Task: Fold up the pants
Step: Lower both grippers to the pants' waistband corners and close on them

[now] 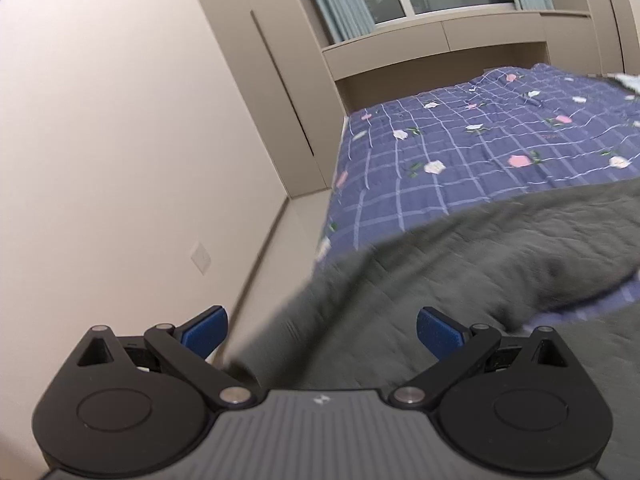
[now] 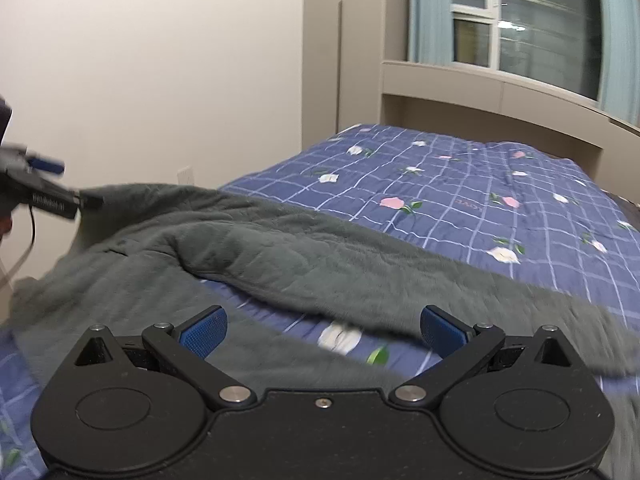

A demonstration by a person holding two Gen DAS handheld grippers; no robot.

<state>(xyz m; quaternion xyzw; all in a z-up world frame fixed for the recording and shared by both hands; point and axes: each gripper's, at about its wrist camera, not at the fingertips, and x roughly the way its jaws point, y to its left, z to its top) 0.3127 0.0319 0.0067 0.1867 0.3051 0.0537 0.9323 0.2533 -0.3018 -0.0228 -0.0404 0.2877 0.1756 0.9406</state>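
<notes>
Left wrist view showed the left gripper (image 1: 322,330) with its two blue pads wide apart and nothing between them, and the right gripper (image 2: 323,330) looked the same in its own view, wide and empty. The pants (image 2: 248,256) were dark grey-green and fuzzy, like a soft blanket, and they lay on the near part of the bed (image 2: 460,200), spread out long across it. One edge of the pants hung over the side of the bed toward the wall (image 1: 100,140). The far half of the bed, up by the window (image 2: 532,20), had only the blue flower cover on it. The pants looked soft and floppy and a bit thick, so I think they would bend and sag when lifted, and not slip much. They did not look heavy or easy to break. There was a puffy fold in the middle, with a bit of blue cover peeking out under it. A good place to grab would likely be the thick edge at each end, one gripper on each. In the right wrist view the left gripper's tip was right by the pants' far corner, but I could not tell if it touched
</notes>
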